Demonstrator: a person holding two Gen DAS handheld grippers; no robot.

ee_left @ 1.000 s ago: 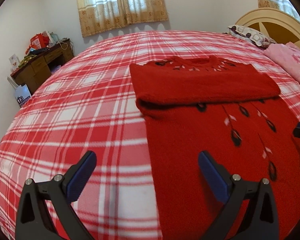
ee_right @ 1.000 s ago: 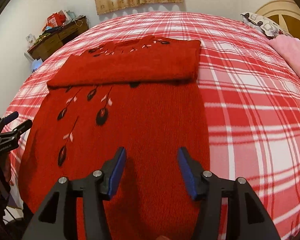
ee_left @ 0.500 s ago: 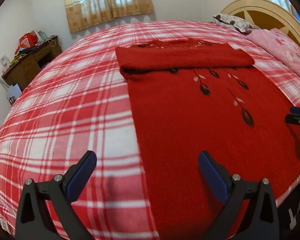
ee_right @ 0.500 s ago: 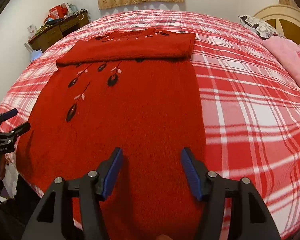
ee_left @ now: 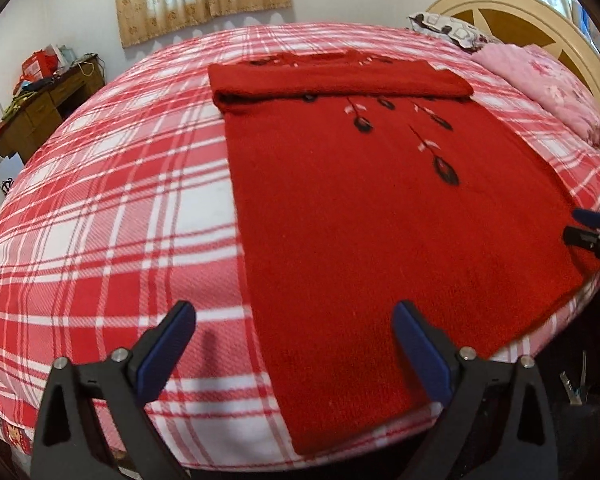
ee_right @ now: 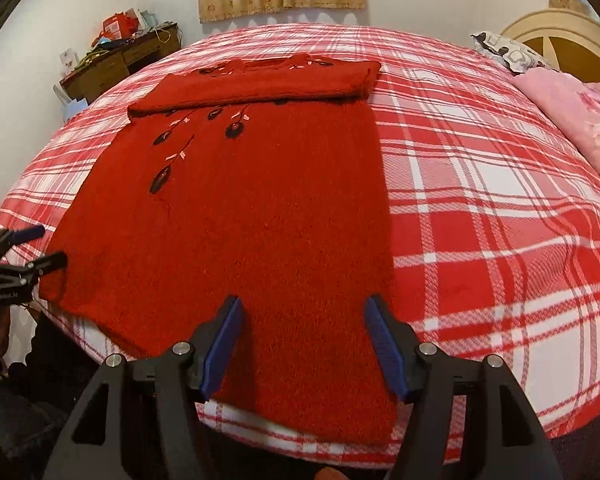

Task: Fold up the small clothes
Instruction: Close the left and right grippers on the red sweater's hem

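A red knit sweater (ee_left: 340, 208) (ee_right: 240, 220) with black leaf motifs lies flat on the plaid bed, its sleeves folded across the chest as a band (ee_left: 340, 84). My left gripper (ee_left: 294, 316) hangs open over the sweater's near left hem corner, one finger above the blanket and one above the knit. My right gripper (ee_right: 304, 306) hovers over the near right hem corner; its jaws are opening, and nothing is gripped between them. Each gripper also shows at the edge of the other's view: the right gripper (ee_left: 592, 228) and the left gripper (ee_right: 32, 246).
The red-and-white plaid blanket (ee_left: 112, 216) covers the bed, whose near edge drops off just below the hem. A pink quilt (ee_left: 540, 80), a patterned pillow (ee_left: 448, 28) and a headboard (ee_left: 520, 12) are at the far right. A cluttered wooden desk (ee_left: 40, 108) stands at the far left.
Both grippers have drawn back toward the near edge of the bed, so the whole sweater and its hem now show. The right jaws have widened a little.
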